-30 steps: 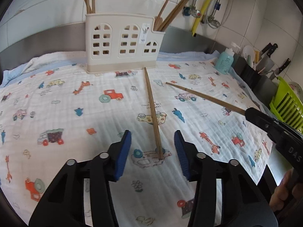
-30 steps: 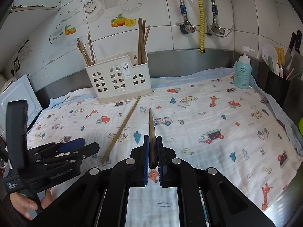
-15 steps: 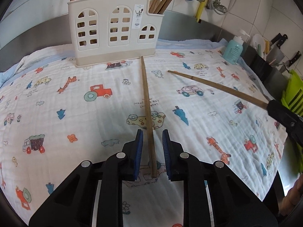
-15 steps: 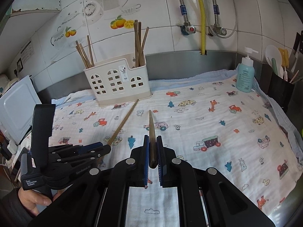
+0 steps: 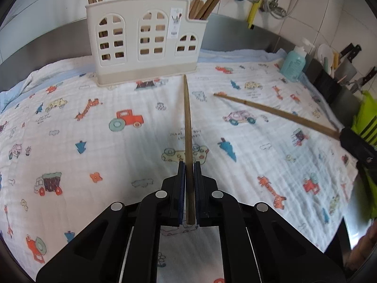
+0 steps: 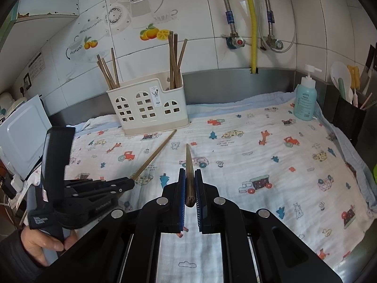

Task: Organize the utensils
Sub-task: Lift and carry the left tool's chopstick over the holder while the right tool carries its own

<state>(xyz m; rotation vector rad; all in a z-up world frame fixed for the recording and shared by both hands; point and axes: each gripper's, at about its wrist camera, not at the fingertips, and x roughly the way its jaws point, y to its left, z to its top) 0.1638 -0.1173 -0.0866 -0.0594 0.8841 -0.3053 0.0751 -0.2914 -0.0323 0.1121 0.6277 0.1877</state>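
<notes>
A cream utensil holder [image 5: 143, 40] with several wooden chopsticks in its left and right compartments stands at the back of the printed cloth; it also shows in the right wrist view [image 6: 148, 108]. My left gripper [image 5: 189, 168] is shut on a wooden chopstick [image 5: 187, 118] whose far tip points at the holder's base. My right gripper [image 6: 189, 176] is shut on a second chopstick [image 6: 189, 162], held above the cloth; it shows in the left wrist view [image 5: 275, 113] at the right. The left gripper [image 6: 128, 184] and its chopstick [image 6: 155, 155] appear at the left of the right wrist view.
A teal soap bottle [image 6: 305, 99] stands at the back right by a black utensil pot [image 6: 348, 120]. A green rack [image 5: 367, 122] sits at the right edge. A white appliance [image 6: 23, 136] is at the left. Pipes and tiled wall [image 6: 253, 23] are behind.
My left gripper has moved forward over the lying chopstick and closed on its near end. The right gripper has kept its chopstick and risen a little.
</notes>
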